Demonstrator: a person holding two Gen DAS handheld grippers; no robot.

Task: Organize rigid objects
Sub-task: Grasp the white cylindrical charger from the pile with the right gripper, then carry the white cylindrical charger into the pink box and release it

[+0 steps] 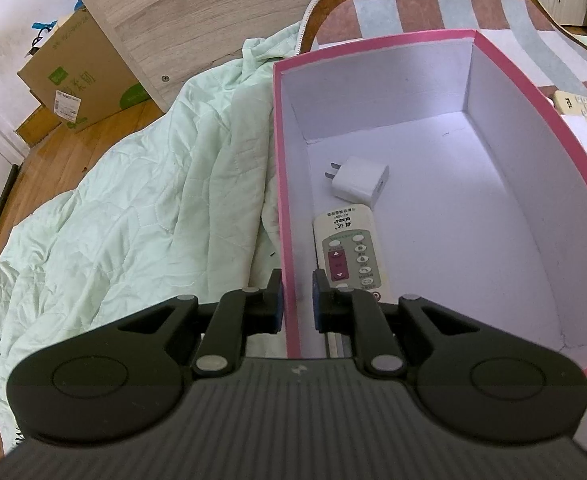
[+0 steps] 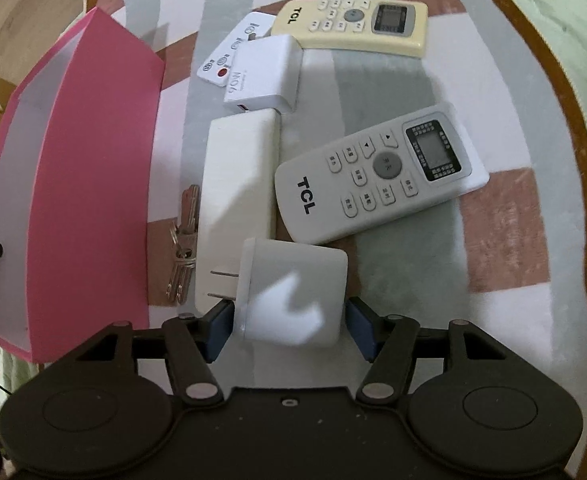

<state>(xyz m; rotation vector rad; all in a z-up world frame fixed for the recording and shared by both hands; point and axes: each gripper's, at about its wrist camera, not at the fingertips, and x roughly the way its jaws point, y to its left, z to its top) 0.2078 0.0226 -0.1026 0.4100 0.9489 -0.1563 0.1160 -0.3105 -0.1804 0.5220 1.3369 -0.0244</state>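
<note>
The right gripper clamps a white plug adapter, prongs pointing left toward the pink box; the left gripper narrowly straddles the box's wall.

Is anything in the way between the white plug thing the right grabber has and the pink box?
Nothing visible blocks it. The right gripper holds the white charger, and the pink box stands open just to its left. Only the box's wall must be lifted over.
</note>
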